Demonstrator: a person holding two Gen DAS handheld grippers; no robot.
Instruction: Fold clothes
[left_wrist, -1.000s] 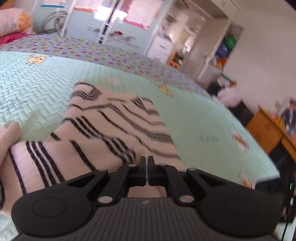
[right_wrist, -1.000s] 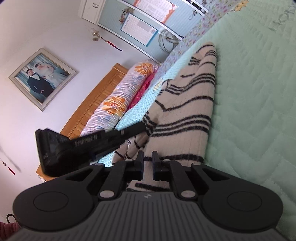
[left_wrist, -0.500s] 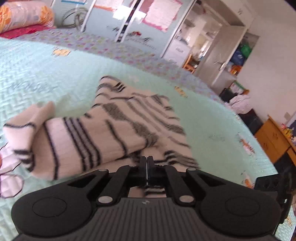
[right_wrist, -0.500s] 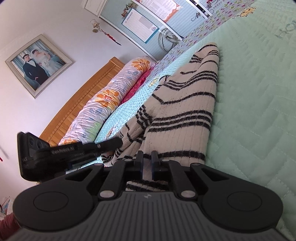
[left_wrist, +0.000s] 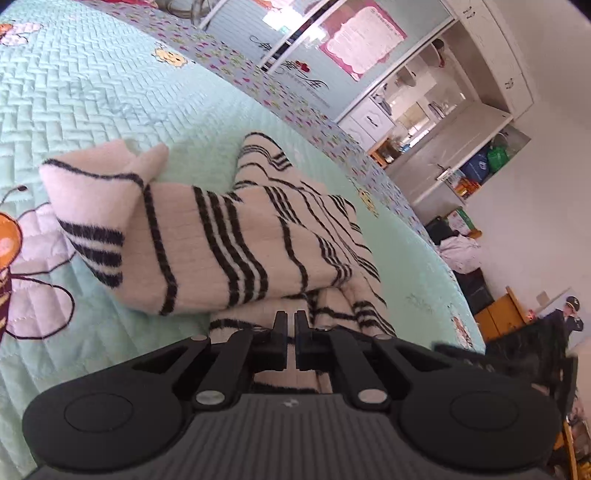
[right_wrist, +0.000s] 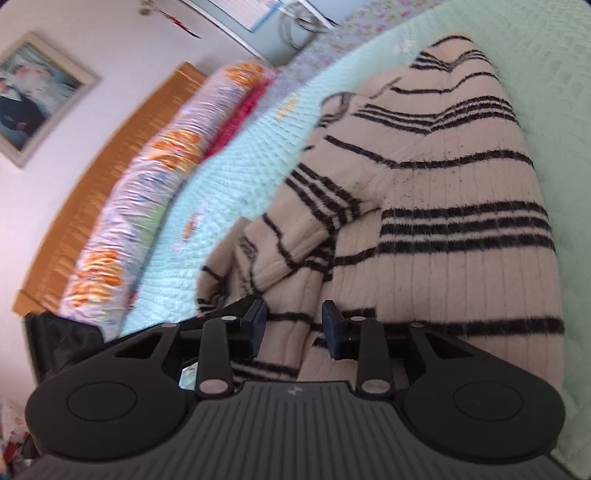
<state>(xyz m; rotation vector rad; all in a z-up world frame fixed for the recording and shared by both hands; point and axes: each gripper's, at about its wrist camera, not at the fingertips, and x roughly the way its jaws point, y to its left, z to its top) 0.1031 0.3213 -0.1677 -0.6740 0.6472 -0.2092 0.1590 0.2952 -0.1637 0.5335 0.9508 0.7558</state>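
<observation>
A cream sweater with black stripes (left_wrist: 229, 236) lies on the mint quilted bed (left_wrist: 92, 92), one sleeve folded across its body. My left gripper (left_wrist: 290, 321) is at the sweater's near edge, its pads nearly together with a thin strip of knit between them. In the right wrist view the same sweater (right_wrist: 443, 192) fills the right half of the frame. My right gripper (right_wrist: 293, 317) is over its bunched near edge; its jaws are opening, and the fabric lies below the gap without being pressed. The left gripper's black body (right_wrist: 62, 336) shows at the lower left.
A long floral bolster (right_wrist: 147, 177) and a wooden headboard (right_wrist: 110, 147) run along the bed's far side. White cabinets (left_wrist: 461, 122) and a wooden desk (left_wrist: 502, 317) stand beyond the bed's edge. Open quilt (right_wrist: 554, 74) surrounds the sweater.
The right jaws have parted from the sweater edge they pinched. The left gripper has shifted sideways while staying closed, and the sleeve now lies folded over the sweater's body.
</observation>
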